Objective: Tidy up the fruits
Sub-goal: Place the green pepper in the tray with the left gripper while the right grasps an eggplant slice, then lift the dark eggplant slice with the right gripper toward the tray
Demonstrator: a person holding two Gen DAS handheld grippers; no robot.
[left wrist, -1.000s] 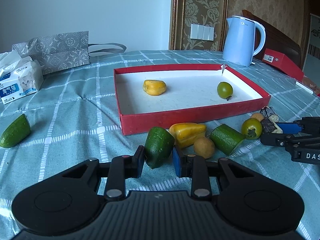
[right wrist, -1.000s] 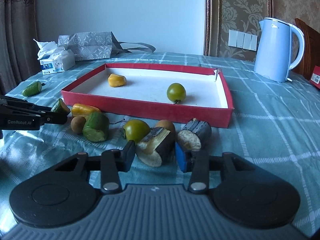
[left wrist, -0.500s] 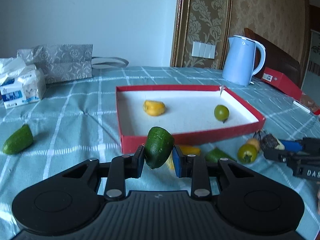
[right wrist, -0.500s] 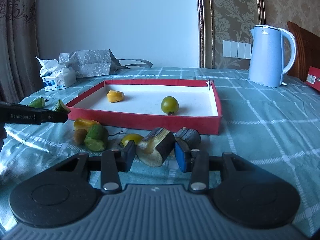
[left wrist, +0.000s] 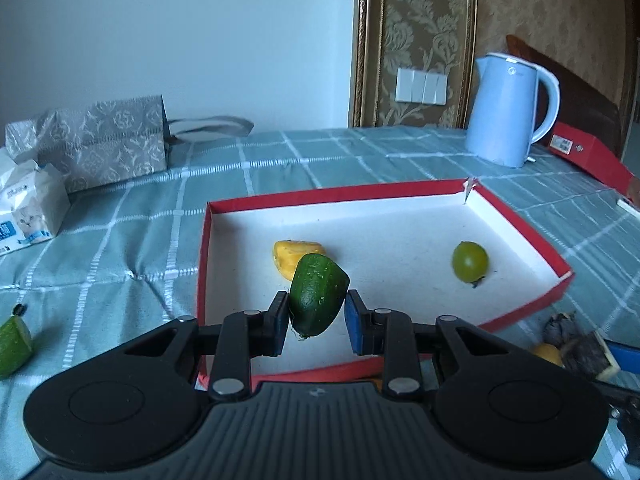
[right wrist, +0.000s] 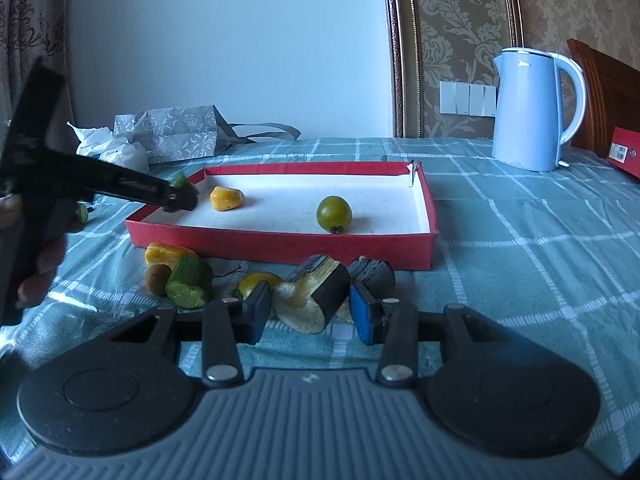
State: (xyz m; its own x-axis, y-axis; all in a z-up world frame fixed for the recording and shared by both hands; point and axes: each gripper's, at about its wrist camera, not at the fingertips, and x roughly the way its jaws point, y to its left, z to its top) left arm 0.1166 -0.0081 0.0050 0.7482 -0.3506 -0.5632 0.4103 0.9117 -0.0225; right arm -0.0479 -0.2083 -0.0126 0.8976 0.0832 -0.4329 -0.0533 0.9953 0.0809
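My left gripper [left wrist: 317, 320] is shut on a dark green cucumber piece [left wrist: 318, 296], held in the air above the near left part of the red tray [left wrist: 400, 193]. On the tray's white floor lie a yellow fruit piece [left wrist: 294, 254] and a round green fruit [left wrist: 470, 262]. My right gripper [right wrist: 308, 310] is shut on a dark-skinned banana piece [right wrist: 320, 298] just in front of the tray [right wrist: 280, 242]. On the cloth near it lie another banana piece [right wrist: 374, 274], a cut cucumber piece [right wrist: 190, 282], a yellow pepper [right wrist: 166, 254], a small brown fruit [right wrist: 156, 279] and a yellow-green fruit [right wrist: 256, 281].
A blue kettle [left wrist: 508, 112] stands behind the tray at the right, with a red box [left wrist: 588, 156] beyond it. A grey gift bag [left wrist: 104, 140] and a tissue pack [left wrist: 30, 204] sit at the back left. Another cucumber piece [left wrist: 14, 340] lies on the cloth at far left.
My left gripper has lifted the cucumber piece off the cloth and carried it forward over the tray's near edge. The right gripper, with the banana piece, has hardly moved.
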